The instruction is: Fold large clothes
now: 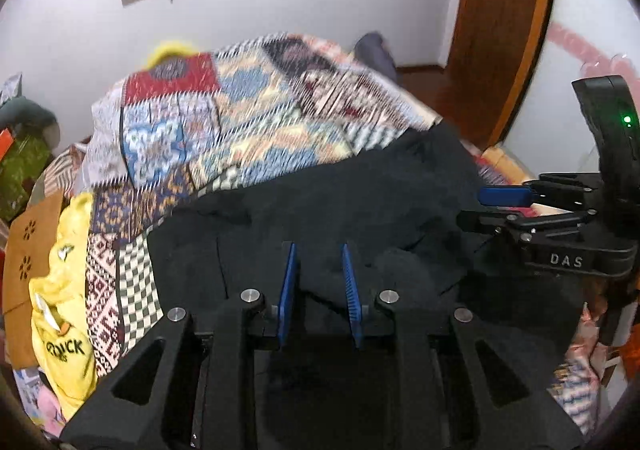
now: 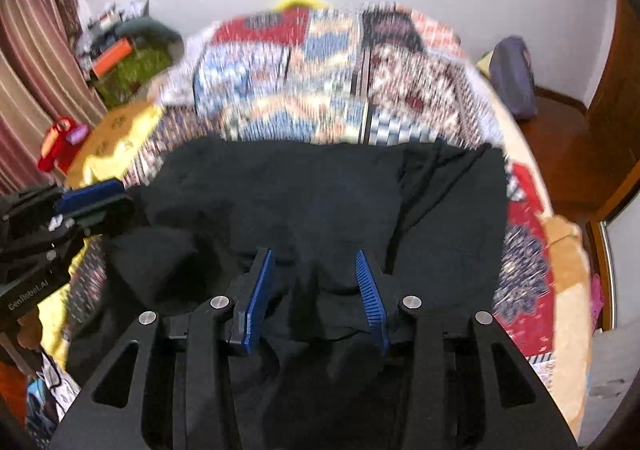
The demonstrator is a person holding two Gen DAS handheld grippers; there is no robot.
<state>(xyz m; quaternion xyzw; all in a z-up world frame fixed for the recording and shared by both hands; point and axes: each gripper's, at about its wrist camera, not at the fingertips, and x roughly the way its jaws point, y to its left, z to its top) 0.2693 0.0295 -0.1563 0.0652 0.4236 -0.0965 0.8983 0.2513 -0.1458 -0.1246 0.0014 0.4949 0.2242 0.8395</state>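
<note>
A bed covered by a patchwork quilt point(image 2: 320, 62) fills both views, and on its near part lies the black garment point(image 2: 320, 194), spread wide but rumpled, with ridges and a humped fold toward the left. Its far edge runs roughly straight across the quilt from side to side, so its long axis seems to lie across the bed, left to right, though the dark cloth and blur hide which end is collar or hem. A yellow garment point(image 1: 64, 290) sits bunched at the left edge of the bed, well apart from the work.

Judging by this, folding is at an early stage: the black garment is laid out yet not smoothed, and no clean fold shows; squaring it and doubling it over are left.

The left tongs point(image 1: 320, 290) stand spread just over the near cloth, pinching nothing visible. The right tongs point(image 2: 316, 298) are also spread, with a pucker of black cloth rising between the blue pads point(image 2: 258, 298), not clamped
</note>
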